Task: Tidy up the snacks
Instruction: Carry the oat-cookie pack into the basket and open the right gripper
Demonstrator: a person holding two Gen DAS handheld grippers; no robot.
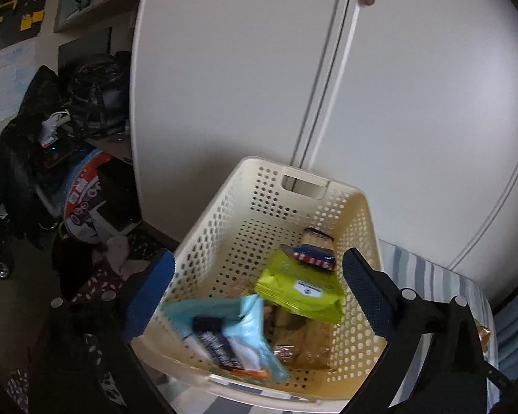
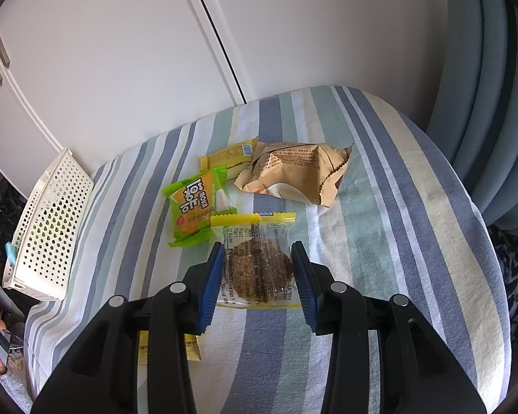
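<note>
The left tongs [image 1: 259, 296] stood spread and released above the cream perforated plastic basket [image 1: 224, 227], which rested on the striped cloth of the bed [image 2: 397, 207]. Between their tips, blurred, a pale blue snack packet [image 1: 248, 331] lay tilted at the basket's near end, apparently loose. Just right of it sat a lime-green packet [image 1: 298, 288], and beyond that a dark blue and red wrapper [image 1: 314, 253].

The right tongs [image 2: 259, 276] were released, straddling a clear, yellow-edged cookie wrapper [image 2: 257, 265] lying flat on the bed; whether the pads touched it could not be told. A green and orange packet [image 2: 198, 205] with Korean lettering lay left of it, a yellow wrapper [image 2: 231, 155] behind, and a crumpled tan wrapper [image 2: 293, 172] to the right.
</note>
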